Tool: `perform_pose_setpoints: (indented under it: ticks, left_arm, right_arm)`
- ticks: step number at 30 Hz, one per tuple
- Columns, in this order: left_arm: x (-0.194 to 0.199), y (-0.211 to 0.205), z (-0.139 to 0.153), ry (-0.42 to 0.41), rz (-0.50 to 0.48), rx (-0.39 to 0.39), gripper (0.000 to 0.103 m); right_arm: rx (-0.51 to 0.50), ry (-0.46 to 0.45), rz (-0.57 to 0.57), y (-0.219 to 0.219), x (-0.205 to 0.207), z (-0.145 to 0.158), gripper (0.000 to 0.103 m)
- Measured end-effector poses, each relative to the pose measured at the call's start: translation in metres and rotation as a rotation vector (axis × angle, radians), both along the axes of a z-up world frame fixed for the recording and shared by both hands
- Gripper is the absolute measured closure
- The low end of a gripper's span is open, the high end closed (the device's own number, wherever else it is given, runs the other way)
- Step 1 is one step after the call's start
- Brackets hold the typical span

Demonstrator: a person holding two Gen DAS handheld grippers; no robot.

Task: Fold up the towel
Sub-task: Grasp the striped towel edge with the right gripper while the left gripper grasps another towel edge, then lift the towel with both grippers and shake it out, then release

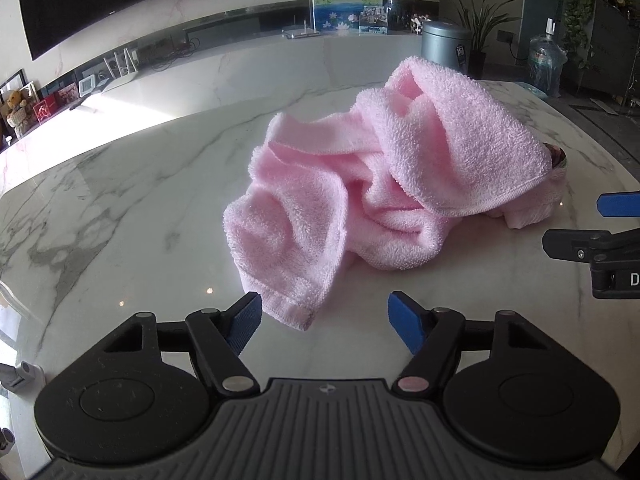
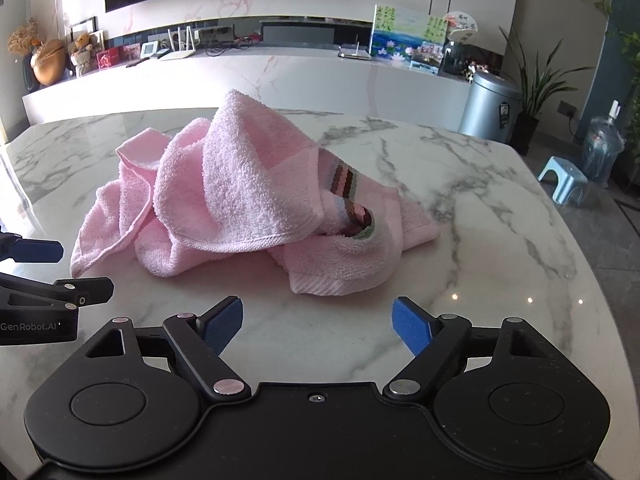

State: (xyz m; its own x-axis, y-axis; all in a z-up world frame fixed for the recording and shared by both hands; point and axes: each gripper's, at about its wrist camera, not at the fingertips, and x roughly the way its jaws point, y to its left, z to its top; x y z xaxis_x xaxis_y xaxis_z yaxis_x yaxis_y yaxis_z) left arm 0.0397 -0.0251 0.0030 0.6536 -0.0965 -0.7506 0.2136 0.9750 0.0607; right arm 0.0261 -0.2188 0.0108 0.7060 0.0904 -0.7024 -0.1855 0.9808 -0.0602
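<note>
Left wrist view: pink towel (image 1: 372, 184) lying crumpled in heap on white marble table (image 1: 120, 200), unfolded. Left gripper (image 1: 325, 322) hovering just in front of towel's near corner, jaws spread, nothing between blue pads, no contact visible. Right gripper (image 1: 600, 220) showing at towel's right side, apart from cloth.

Right wrist view: towel (image 2: 240, 192) showing striped band on right end. Right gripper (image 2: 318, 324) sitting near towel's front edge, jaws spread, empty. Grey bin (image 2: 490, 106) standing beyond table, behind towel.

Marble table (image 2: 500, 216); silver bin (image 2: 490, 106), plant (image 2: 536, 84), water jug (image 2: 604, 148), blue stool (image 2: 562, 184) bg right; teddy (image 2: 82, 50) left.
</note>
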Motion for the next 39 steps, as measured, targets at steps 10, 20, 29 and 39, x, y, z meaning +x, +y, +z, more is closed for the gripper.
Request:
perform_pose_setpoints:
  ticks: [10,20,29,39]
  left_arm:
    - [0.016,-0.004,-0.014,-0.008,-0.056,0.022,0.060]
    - [0.015,0.008,-0.016,-0.013,-0.056,-0.054,0.079]
    - [0.014,0.020,-0.006,0.016,-0.026,-0.121,0.100]
    - [0.003,0.029,0.027,-0.025,-0.024,-0.038,0.101]
  right_arm:
    - [0.004,0.042,-0.018,-0.009,0.028,-0.016,0.061]
    - [0.045,0.064,-0.010,-0.008,0.032,-0.023,0.090]
    - [0.021,0.033,0.013,-0.004,0.022,-0.016,0.098]
    - [0.004,-0.027,-0.004,-0.014,-0.001,0.016,0.099]
